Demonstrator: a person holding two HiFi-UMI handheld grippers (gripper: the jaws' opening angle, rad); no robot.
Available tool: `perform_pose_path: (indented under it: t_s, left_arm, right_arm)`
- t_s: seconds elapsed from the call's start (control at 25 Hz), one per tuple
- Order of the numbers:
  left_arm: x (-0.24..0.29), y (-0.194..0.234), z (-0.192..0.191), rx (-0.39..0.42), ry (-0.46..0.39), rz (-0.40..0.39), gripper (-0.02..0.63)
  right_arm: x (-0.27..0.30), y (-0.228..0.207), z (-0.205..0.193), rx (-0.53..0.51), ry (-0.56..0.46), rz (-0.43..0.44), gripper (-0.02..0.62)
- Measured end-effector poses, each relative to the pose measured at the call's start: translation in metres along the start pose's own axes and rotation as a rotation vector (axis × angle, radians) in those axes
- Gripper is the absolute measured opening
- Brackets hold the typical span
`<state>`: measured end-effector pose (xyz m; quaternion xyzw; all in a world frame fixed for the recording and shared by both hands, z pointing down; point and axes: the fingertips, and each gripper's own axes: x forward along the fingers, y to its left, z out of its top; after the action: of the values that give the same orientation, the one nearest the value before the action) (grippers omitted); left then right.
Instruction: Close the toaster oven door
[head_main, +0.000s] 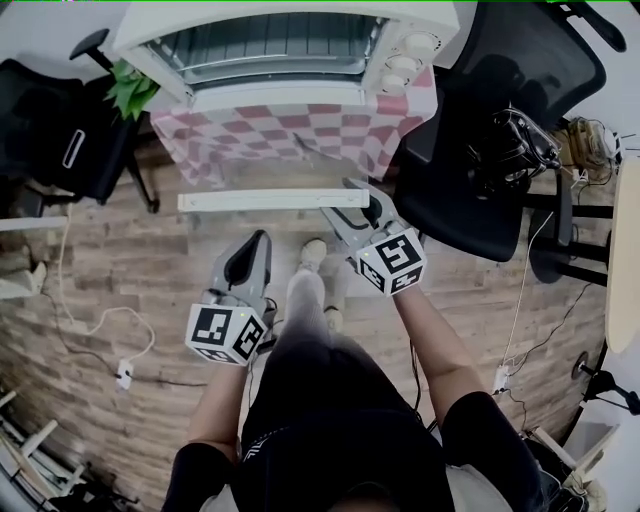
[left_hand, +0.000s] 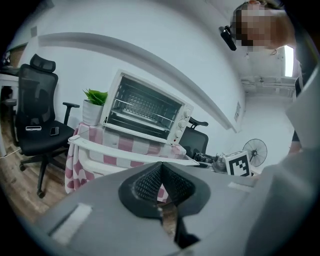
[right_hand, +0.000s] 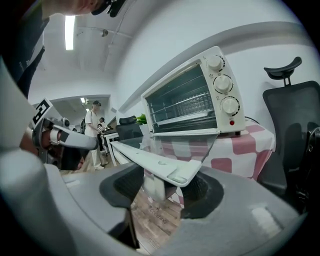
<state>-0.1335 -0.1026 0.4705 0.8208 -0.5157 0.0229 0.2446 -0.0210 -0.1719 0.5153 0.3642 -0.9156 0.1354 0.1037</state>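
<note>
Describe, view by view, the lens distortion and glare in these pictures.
Head view: the floor planks bend and the toaster oven looks washed out. Left gripper view: fisheye, dark corners, and the wall ledge bows. Right gripper view: same fisheye, and the ceiling light glares.

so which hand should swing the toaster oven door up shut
Right. The right gripper has the end of the open door handle between its fingers, placed to lift it. The left gripper is shut, empty, and hangs short of the handle.
</note>
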Motion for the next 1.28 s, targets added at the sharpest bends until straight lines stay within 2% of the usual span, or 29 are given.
perform_pose_path:
  t_s: [0.28,0.52,0.8,1.28]
  left_arm:
    - [-0.003,-0.013,0.021,0.018,-0.040,0.001,0.017]
    - [0.000,-0.012,0.056,0.056,-0.091,0.014,0.017]
    - [0.005,-0.013,0.081,0.076,-0.133,0.016,0.017]
    - [0.008,-0.012,0.119,0.077,-0.198,0.006,0.017]
  right_arm:
    - [-0.006,0.004,0.029,0.036,-0.037,-0.021,0.189]
    - [-0.010,0.004,0.060,0.046,-0.077,-0.043,0.176]
    - [-0.011,-0.001,0.093,0.121,-0.121,-0.058,0.176]
    - [-0.005,-0.011,0.123,0.248,-0.061,-0.052,0.177]
